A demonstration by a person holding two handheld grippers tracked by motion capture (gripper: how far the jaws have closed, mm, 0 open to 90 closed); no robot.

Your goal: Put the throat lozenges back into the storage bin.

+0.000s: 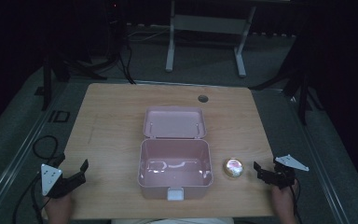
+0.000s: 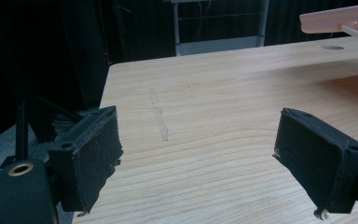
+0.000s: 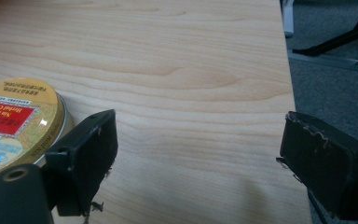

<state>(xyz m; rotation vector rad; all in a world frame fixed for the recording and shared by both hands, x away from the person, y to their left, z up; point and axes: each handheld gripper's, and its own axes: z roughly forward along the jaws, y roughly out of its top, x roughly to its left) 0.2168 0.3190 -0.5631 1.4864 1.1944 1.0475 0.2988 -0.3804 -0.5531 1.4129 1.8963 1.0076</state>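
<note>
At the near edge of the table [image 1: 112, 116], both tools rest low with the person's hands behind them. The left gripper [image 1: 77, 173] has its jaws spread wide, nothing between them; its own view looks out over bare wood. The right gripper [image 1: 266, 171] is likewise spread wide and empty, sitting just to the right of the tin [image 1: 233, 168], near but not touching.

The tin is small, round and flat, with a gold rim and a red and yellow printed label on its lid [image 3: 9, 122]; it lies flat just beside the right wall of the box.

Judgement: the step in hand appears to be reaching for the tin. The tin being low and smooth-sided, the right gripper should come in level, straddle its full width and close on the rim squarely; an off-centre bite could let it skid.

Further off, the pink box [image 1: 175, 168] stands at mid-table, its hinged lid [image 1: 174, 122] thrown back and its inside apparently empty.
</note>
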